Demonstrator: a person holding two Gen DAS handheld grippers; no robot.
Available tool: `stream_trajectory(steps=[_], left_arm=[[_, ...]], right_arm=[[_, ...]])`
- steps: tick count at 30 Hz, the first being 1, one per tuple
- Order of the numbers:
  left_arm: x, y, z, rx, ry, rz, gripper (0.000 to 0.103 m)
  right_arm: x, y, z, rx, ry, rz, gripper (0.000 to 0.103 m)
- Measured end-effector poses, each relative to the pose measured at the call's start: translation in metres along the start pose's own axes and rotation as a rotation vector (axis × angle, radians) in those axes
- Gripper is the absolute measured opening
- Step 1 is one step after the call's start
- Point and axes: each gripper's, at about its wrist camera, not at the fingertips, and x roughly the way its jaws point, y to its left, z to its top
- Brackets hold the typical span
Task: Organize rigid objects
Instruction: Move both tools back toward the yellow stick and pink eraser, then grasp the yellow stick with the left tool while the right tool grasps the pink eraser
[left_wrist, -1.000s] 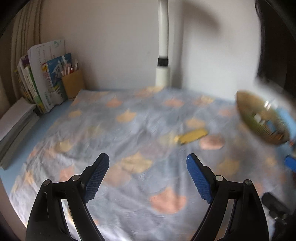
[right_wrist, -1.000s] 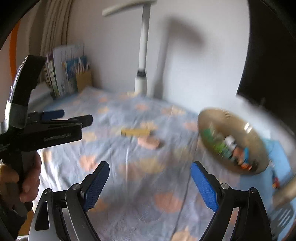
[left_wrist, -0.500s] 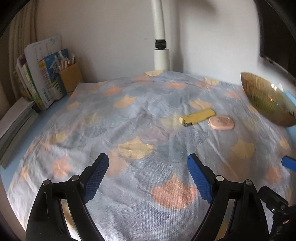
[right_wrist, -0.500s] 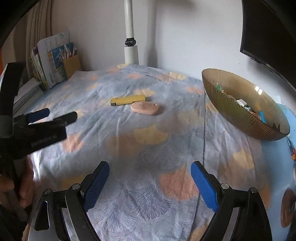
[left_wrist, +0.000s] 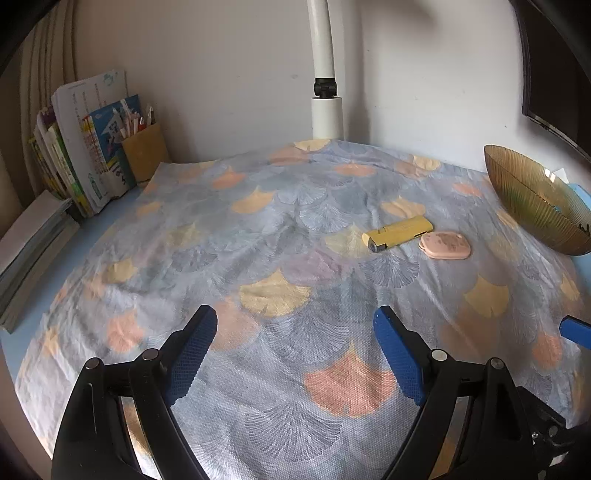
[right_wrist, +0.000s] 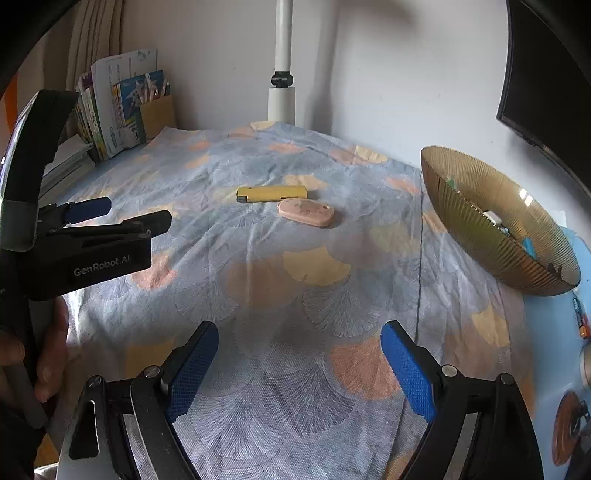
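Two rigid things lie loose on the patterned cloth (left_wrist: 280, 236) that covers the bench: a yellow lighter-shaped block (right_wrist: 272, 193) and, just beside it on the side toward the amber ribbed bowl (right_wrist: 491, 225), a flat pink oval case (right_wrist: 306, 212). In the left wrist view the two appear to touch or nearly touch; in the right wrist view a narrow gap seems to show, so contact cannot be settled. Both look small, light and stiff, probably smooth plastic, so they should not deform but could skid on the cloth or slip between the pads. The yellow block (left_wrist: 398, 233) looks best taken across its narrow width near mid-length; the pink case (left_wrist: 446, 244) is low and rounded, so a pinch across its shorter axis seems safer, with the cloth likely to bunch under a low approach. The bowl already holds small items and sits at the cloth's edge, well apart from the pair, with open cloth between. The left tongs (left_wrist: 295, 354) and the right tongs (right_wrist: 299, 369) both stand spread with nothing between the pads, hovering over bare cloth on the side of the pair away from the white lamp post (left_wrist: 327, 110). Books and a pen holder (left_wrist: 144, 155) stand against the wall, far from the bowl, out of the way.
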Motion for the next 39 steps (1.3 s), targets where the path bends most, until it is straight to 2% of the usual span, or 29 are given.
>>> stream_trajectory(steps=[7,10,11,14,17,19,22,23,25,28,31,34,36,37,38,39], left_arm=[[0.001,-0.016,-0.006,0.102,0.011,0.0,0.086],[0.002,-0.023,-0.004,0.184,0.052,-0.08,0.086],[0.003,-0.028,0.0,0.239,0.069,-0.114,0.086],[0.0,-0.035,0.024,0.359,0.043,-0.127,0.086],[0.009,-0.038,0.049,0.398,0.021,-0.147,0.086],[0.026,-0.04,0.061,0.384,0.041,-0.16,0.086],[0.059,-0.041,0.072,0.344,0.1,-0.249,0.085],[0.069,-0.044,0.074,0.343,0.112,-0.272,0.085],[0.081,-0.051,0.075,0.379,0.108,-0.271,0.084],[0.093,-0.069,0.07,0.488,0.096,-0.262,0.082],[0.094,-0.075,0.072,0.522,0.077,-0.294,0.078],[0.101,-0.072,0.079,0.489,0.103,-0.362,0.065],[0.109,-0.065,0.085,0.454,0.132,-0.404,0.063],[0.111,-0.063,0.084,0.435,0.143,-0.421,0.061],[0.111,-0.062,0.084,0.418,0.152,-0.446,0.052],[0.109,-0.062,0.083,0.411,0.157,-0.466,0.038]], right_arm=[[0.008,-0.013,0.001,0.064,0.054,0.063,0.089],[0.009,-0.015,0.003,0.076,0.07,0.07,0.089],[0.012,-0.018,0.005,0.094,0.113,0.096,0.089],[0.02,-0.028,0.018,0.139,0.203,0.212,0.089],[0.018,-0.034,0.047,0.092,0.191,0.132,0.089],[0.022,-0.035,0.06,0.048,0.182,0.083,0.089],[0.04,-0.038,0.074,-0.008,0.174,0.037,0.089],[0.048,-0.039,0.077,-0.021,0.179,0.035,0.087],[0.063,-0.041,0.083,-0.051,0.18,0.052,0.085],[0.08,-0.041,0.089,-0.099,0.156,0.093,0.084],[0.093,-0.039,0.093,-0.148,0.142,0.134,0.084],[0.105,-0.033,0.099,-0.194,0.129,0.131,0.076],[0.113,-0.03,0.105,-0.21,0.115,0.138,0.074],[0.115,-0.029,0.106,-0.211,0.114,0.148,0.068],[0.116,-0.029,0.108,-0.206,0.115,0.17,0.06],[0.116,-0.029,0.107,-0.198,0.116,0.201,0.056]])
